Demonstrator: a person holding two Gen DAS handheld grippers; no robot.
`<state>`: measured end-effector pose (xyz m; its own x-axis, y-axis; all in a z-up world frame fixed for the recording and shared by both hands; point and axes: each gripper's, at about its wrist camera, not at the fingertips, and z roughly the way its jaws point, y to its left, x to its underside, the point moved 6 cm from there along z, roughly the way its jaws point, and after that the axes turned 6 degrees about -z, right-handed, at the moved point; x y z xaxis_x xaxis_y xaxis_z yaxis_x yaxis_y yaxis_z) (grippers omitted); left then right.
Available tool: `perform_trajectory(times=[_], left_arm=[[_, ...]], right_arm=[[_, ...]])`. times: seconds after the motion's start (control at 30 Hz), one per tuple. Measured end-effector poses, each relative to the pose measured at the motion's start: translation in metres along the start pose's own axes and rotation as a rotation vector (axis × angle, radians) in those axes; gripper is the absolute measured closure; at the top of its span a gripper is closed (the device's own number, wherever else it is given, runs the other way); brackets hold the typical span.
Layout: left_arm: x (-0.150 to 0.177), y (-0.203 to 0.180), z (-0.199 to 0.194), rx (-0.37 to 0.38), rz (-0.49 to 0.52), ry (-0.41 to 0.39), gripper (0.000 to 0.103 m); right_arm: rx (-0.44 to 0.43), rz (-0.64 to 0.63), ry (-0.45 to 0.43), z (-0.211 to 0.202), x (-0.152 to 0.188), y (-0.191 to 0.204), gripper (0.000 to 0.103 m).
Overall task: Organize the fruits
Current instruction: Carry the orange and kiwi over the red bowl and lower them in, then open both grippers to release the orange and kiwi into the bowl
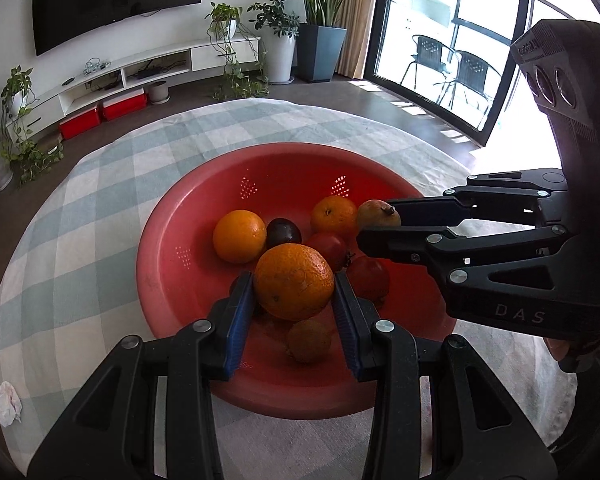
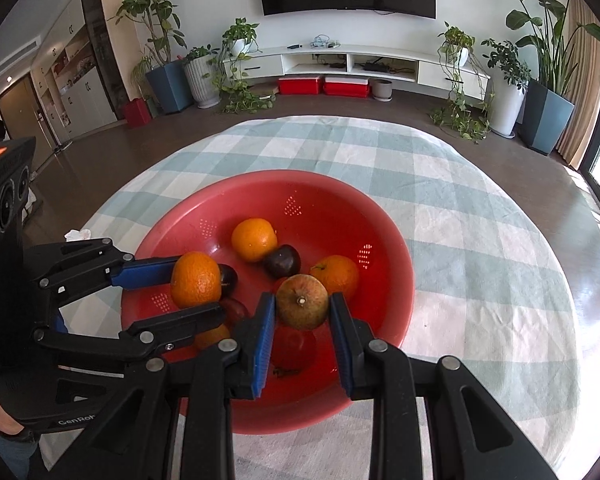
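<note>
**Both grippers loaded over the red colander**

While both grippers hang above the red colander on the checked tablecloth, each one holds a fruit. Far left, on the cloth's edge, lies a crumpled white tissue. Next comes the left gripper, its blue pads pressed on the two sides of a large orange, which is clear of the colander floor. Below and behind that fruit, inside the colander: a second orange, a dark plum, a third orange, two red fruits and a small yellowish fruit. Right of these, the right gripper is clamped on a brownish-green round fruit, stem end facing the camera, held over the colander's right half. In the left wrist view that same fruit peeks from behind the right gripper's fingers. Neither held fruit touches the ones lying in the colander, as far as the views show.
</note>
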<state>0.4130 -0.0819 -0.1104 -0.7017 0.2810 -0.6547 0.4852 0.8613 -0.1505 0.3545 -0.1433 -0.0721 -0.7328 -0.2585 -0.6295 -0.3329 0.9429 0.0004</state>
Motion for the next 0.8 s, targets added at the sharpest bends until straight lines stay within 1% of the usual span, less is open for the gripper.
perform_trajectory(times=[0.23, 0.57, 0.67, 0.73, 0.8], left_arm=[[-0.001, -0.001, 0.007, -0.018, 0.022, 0.002, 0.066], [0.003, -0.006, 0.008, -0.021, 0.040, -0.001, 0.066], [0.003, -0.007, 0.007, -0.019, 0.043, -0.004, 0.060], [0.003, -0.008, 0.006, -0.021, 0.046, -0.008, 0.053], [0.004, -0.010, 0.006, -0.017, 0.053, -0.009, 0.050]], right_arm=[[0.027, -0.022, 0.030, 0.012, 0.001, 0.000, 0.073], [0.067, -0.067, 0.038, 0.014, 0.000, 0.004, 0.073], [0.076, -0.071, 0.037, 0.013, 0.001, 0.004, 0.073], [0.081, -0.065, 0.036, 0.012, 0.001, 0.002, 0.073], [0.075, -0.059, 0.032, 0.011, 0.002, 0.001, 0.073]])
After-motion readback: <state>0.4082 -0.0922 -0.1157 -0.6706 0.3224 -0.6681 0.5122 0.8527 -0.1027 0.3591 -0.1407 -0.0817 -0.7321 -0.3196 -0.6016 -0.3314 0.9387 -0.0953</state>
